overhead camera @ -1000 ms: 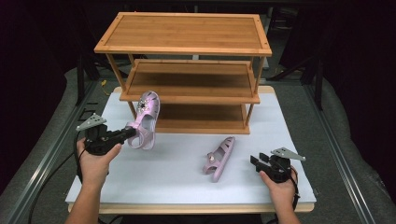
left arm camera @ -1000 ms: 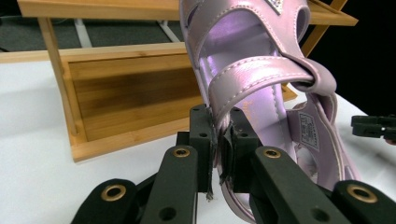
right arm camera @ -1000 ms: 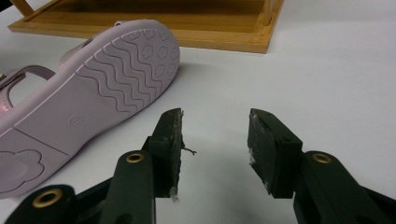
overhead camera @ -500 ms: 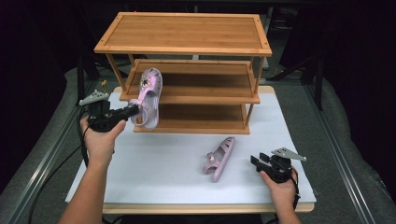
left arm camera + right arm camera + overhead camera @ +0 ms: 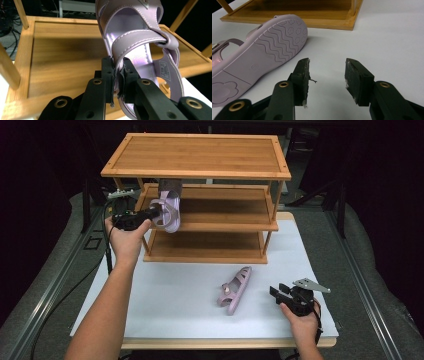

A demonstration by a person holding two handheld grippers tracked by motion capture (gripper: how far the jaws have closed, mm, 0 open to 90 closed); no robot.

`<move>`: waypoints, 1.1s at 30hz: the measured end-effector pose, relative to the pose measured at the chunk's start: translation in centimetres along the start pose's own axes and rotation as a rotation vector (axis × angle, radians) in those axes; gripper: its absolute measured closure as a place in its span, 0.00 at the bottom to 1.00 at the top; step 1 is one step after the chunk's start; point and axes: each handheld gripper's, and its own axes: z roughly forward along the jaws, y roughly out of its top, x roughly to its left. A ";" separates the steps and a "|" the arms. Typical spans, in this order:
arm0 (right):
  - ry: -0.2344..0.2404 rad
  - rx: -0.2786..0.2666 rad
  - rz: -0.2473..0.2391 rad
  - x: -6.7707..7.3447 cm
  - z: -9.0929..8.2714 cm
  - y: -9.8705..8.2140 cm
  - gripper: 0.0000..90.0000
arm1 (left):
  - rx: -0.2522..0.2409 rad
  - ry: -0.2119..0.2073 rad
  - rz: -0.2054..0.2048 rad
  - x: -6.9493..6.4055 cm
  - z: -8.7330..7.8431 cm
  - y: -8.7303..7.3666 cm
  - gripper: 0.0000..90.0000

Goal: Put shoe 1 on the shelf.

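Observation:
My left gripper (image 5: 152, 214) (image 5: 117, 77) is shut on a strap of a lilac sandal (image 5: 167, 211) (image 5: 140, 37), holding it up at the left end of the wooden rack's middle shelf (image 5: 225, 207). A second lilac sandal (image 5: 235, 290) (image 5: 254, 55) lies on its side on the white table top (image 5: 175, 295), sole turned toward my right gripper (image 5: 276, 293) (image 5: 327, 80). That gripper rests open just right of it, with nothing between its jaws.
The three-shelf wooden rack (image 5: 200, 155) stands at the back of the table; its shelves are bare. A black cable (image 5: 107, 255) hangs from the left gripper past the table's left edge. Dark floor surrounds the table.
The left hand has lifted the held sandal up and toward the rack, from low over the table to the middle shelf's left end. The right gripper and the lying sandal stayed put.

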 end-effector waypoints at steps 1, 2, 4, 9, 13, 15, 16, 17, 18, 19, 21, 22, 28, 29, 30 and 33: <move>-0.001 -0.002 0.004 0.0 0.0 0.0 0.61 | 0.000 0.005 -0.008 0.1 0.3 0.1 0.92; 0.001 0.000 0.004 -0.1 -0.1 0.0 0.61 | 0.005 0.007 -0.015 0.2 0.7 0.2 0.92; 0.003 -0.010 0.007 -0.2 -0.1 0.0 0.61 | 0.007 0.016 -0.016 0.1 1.2 0.4 0.92; 0.006 -0.013 0.015 -0.4 -0.3 0.1 0.61 | 0.022 0.033 -0.022 -0.1 2.3 0.8 0.92; 0.010 -0.020 0.018 -0.4 -0.3 0.1 0.61 | 0.032 0.048 -0.006 -0.1 3.2 1.1 0.92; 0.011 -0.021 0.020 -0.4 -0.3 0.1 0.61 | 0.028 0.053 -0.007 -0.1 3.6 1.1 0.92; 0.011 -0.021 0.019 -0.4 -0.3 0.1 0.61 | 0.029 0.054 -0.011 -0.1 3.7 1.2 0.92; 0.009 -0.017 0.016 -0.5 -0.3 0.1 0.61 | 0.031 0.054 -0.015 -0.1 3.9 1.2 0.92; 0.009 -0.016 0.016 -0.4 -0.2 0.1 0.61 | 0.032 0.055 -0.015 -0.1 4.0 1.3 0.92; 0.010 -0.018 0.020 -0.4 -0.2 0.1 0.61 | 0.033 0.061 -0.017 -0.1 4.2 1.4 0.92; 0.012 -0.019 0.013 -0.4 -0.2 0.1 0.61 | 0.029 0.067 -0.024 0.0 4.7 1.4 0.92; 0.013 -0.015 0.012 -0.4 -0.2 0.1 0.61 | 0.030 0.071 -0.017 0.1 5.0 1.4 0.92; 0.016 -0.011 0.014 -0.3 -0.1 0.1 0.61 | 0.026 0.072 -0.015 0.2 6.4 1.3 0.91; 0.017 -0.010 0.014 -0.3 -0.1 0.1 0.61 | 0.021 0.066 -0.027 0.3 6.6 1.3 0.90; 0.018 -0.009 0.014 -0.3 -0.1 0.1 0.61 | 0.020 0.054 -0.038 0.4 6.8 1.3 0.90; 0.020 -0.010 0.017 -0.3 -0.1 0.1 0.61 | 0.005 0.014 -0.072 0.7 7.1 1.3 0.87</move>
